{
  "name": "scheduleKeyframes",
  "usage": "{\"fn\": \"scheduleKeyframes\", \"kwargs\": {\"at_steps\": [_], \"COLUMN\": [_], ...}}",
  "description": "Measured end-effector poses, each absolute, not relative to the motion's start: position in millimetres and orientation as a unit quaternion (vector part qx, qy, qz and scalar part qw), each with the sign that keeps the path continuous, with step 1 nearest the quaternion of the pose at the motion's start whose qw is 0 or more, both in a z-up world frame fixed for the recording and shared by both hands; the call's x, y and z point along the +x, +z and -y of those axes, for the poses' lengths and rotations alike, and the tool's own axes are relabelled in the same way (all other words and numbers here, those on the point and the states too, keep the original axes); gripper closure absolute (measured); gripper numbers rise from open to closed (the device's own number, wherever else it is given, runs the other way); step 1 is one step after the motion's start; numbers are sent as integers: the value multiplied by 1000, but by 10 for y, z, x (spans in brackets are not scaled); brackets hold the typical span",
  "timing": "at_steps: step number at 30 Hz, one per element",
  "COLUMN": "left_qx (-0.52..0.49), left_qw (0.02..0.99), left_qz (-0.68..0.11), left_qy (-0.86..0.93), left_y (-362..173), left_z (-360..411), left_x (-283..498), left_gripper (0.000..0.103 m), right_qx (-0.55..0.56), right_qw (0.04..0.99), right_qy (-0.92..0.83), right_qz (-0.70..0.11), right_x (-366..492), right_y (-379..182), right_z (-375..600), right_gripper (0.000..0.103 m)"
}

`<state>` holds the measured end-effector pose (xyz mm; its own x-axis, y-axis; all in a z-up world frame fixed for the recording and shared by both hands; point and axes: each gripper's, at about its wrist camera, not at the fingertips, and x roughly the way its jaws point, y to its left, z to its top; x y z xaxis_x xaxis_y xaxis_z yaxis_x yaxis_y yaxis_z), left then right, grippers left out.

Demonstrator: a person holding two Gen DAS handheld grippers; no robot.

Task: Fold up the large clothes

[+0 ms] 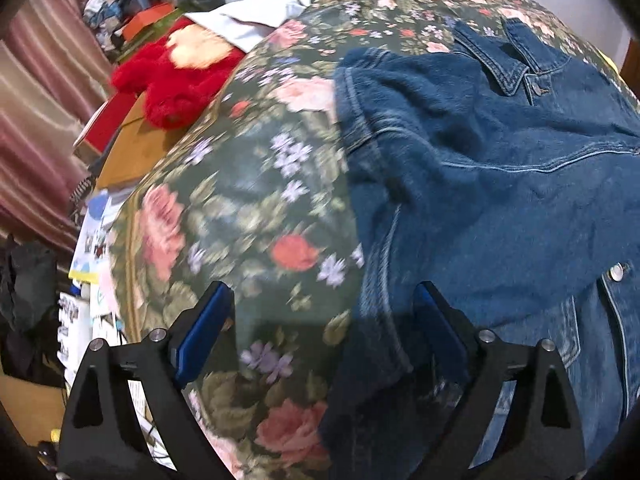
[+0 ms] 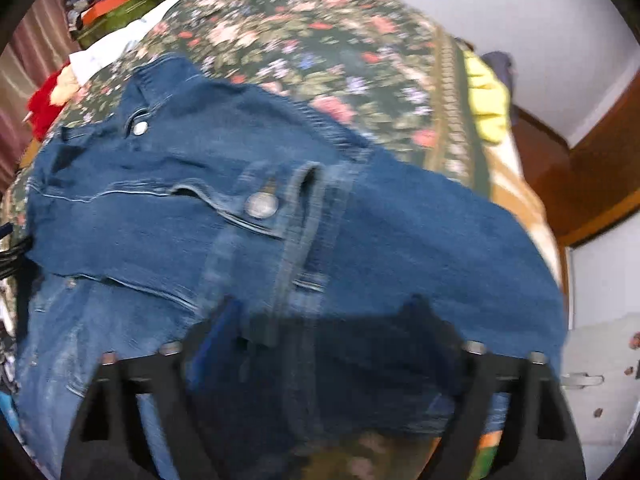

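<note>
A blue denim jacket [image 1: 500, 184] lies spread on a bed with a dark green floral cover [image 1: 248, 208]. Its collar and metal buttons face up. My left gripper [image 1: 320, 304] is open, just above the jacket's left edge; the left finger is over the bedcover and the right finger over the denim. In the right wrist view the jacket [image 2: 200, 200] fills the middle, with one sleeve laid across its front. My right gripper [image 2: 324, 316] is open and low over the jacket's near edge. The denim lies between its fingers and partly hides them.
A red plush toy [image 1: 176, 80] and a white cloth [image 1: 256, 16] lie at the bed's far left. Boxes and clutter [image 1: 132, 8] are piled beyond them by a striped curtain. A yellow cloth [image 2: 488, 104] and a wooden bed frame [image 2: 592, 168] lie to the right.
</note>
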<state>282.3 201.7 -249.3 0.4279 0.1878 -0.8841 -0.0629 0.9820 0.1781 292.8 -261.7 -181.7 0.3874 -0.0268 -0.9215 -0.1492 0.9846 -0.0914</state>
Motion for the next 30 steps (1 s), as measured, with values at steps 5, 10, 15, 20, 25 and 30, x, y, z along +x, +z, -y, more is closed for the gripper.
{"fn": "scheduleKeyframes", "kwargs": {"at_steps": [5,10,15,20,25,30], "left_qx": [72,89,89,73,50,46], "left_qw": [844,859,888,910,909,892], "left_qz": [-523,-492,-442,-408,-412,-443], "left_qy": [94,109,86,34,-36,-77], "left_y": [-2317,-1958,-1485,-1154,-1173,-1447], "left_z": [-2041,-1969,-1642,-1127,-528,20], "left_x": [2716,2684,2749,2920,3116,3374], "left_gripper": [9,9,9,9,9,9], "right_qx": [-59,22,124,194,249,324], "right_qw": [828,844,853,847,826,787], "right_qy": [14,0,-26,-55,-89,-110], "right_qz": [-558,-535,-507,-492,-498,-513], "right_x": [2712,2486,2245,2055,1890,1726], "right_y": [-1756,-1506,-1262,-1231,-1453,-1854], "right_z": [3000,3446,4020,4565,5030,5467], "right_gripper": [14,14,14,13,13,13]}}
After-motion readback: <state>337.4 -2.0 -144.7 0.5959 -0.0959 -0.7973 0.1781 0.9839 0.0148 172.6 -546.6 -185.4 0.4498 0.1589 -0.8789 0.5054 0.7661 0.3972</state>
